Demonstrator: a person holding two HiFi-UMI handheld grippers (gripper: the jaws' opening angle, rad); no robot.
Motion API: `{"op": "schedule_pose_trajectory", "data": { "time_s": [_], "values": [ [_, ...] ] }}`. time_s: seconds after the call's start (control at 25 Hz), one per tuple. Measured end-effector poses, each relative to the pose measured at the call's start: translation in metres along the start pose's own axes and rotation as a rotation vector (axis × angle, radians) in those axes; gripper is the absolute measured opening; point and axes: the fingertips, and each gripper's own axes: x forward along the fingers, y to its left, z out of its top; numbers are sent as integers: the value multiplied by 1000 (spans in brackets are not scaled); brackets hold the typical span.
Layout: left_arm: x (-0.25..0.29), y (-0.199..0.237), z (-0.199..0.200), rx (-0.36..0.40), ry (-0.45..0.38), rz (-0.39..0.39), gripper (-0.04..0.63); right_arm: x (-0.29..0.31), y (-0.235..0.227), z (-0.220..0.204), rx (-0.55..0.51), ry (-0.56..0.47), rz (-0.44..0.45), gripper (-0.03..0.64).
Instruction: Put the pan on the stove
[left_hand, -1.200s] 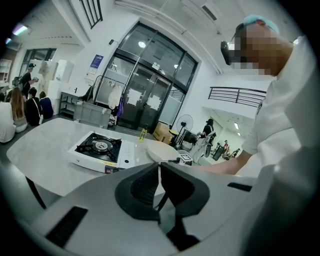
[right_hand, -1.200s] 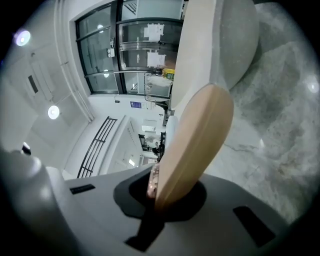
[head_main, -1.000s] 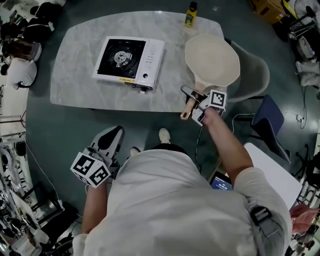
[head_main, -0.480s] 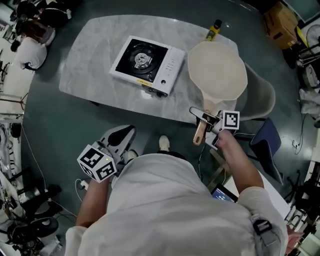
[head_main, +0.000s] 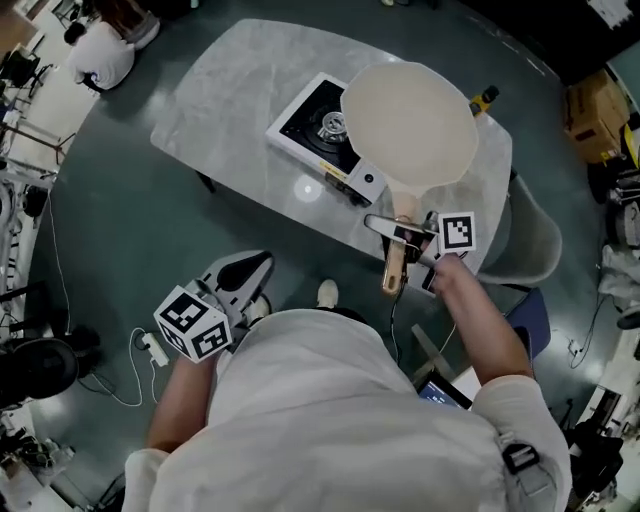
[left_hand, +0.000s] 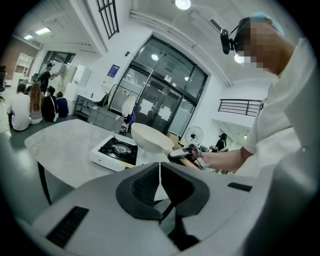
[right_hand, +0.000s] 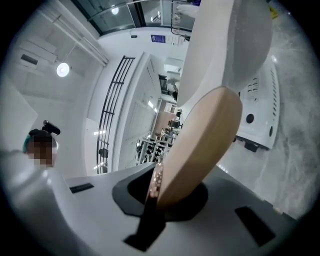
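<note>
My pan (head_main: 408, 125) looks matt cream and smooth; its handle (head_main: 395, 262) is pale wood. Table (head_main: 240, 90): polished, grey-veined marble look. Stove (head_main: 362, 180): glossy white casing, black top. My left gripper (left_hand: 160, 175): matt grey plastic, ribbed black pads (left_hand: 146, 186).

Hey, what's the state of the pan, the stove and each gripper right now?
Pan: in the air, carried by its wooden handle, not set down.
Stove: on the table, burner bare, no flame visible.
Right gripper: shut on the handle.
Left gripper: shut, empty, away from the table.
</note>
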Motion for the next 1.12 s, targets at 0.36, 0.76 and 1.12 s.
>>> {"op": "schedule_pose_trajectory", "data": {
  "time_s": [0.36,0.76,1.12],
  "values": [
    [-53,41,-8,-60,-59,160,21,76,-31,27,11,157,30,37],
    [-69,55,-15,-101,-61,234,21,102,-54,44,23,249,50,41],
    [-56,60,-14,-115,-42,216,21,97,-66,45,38,287,48,44]
  ]
}}
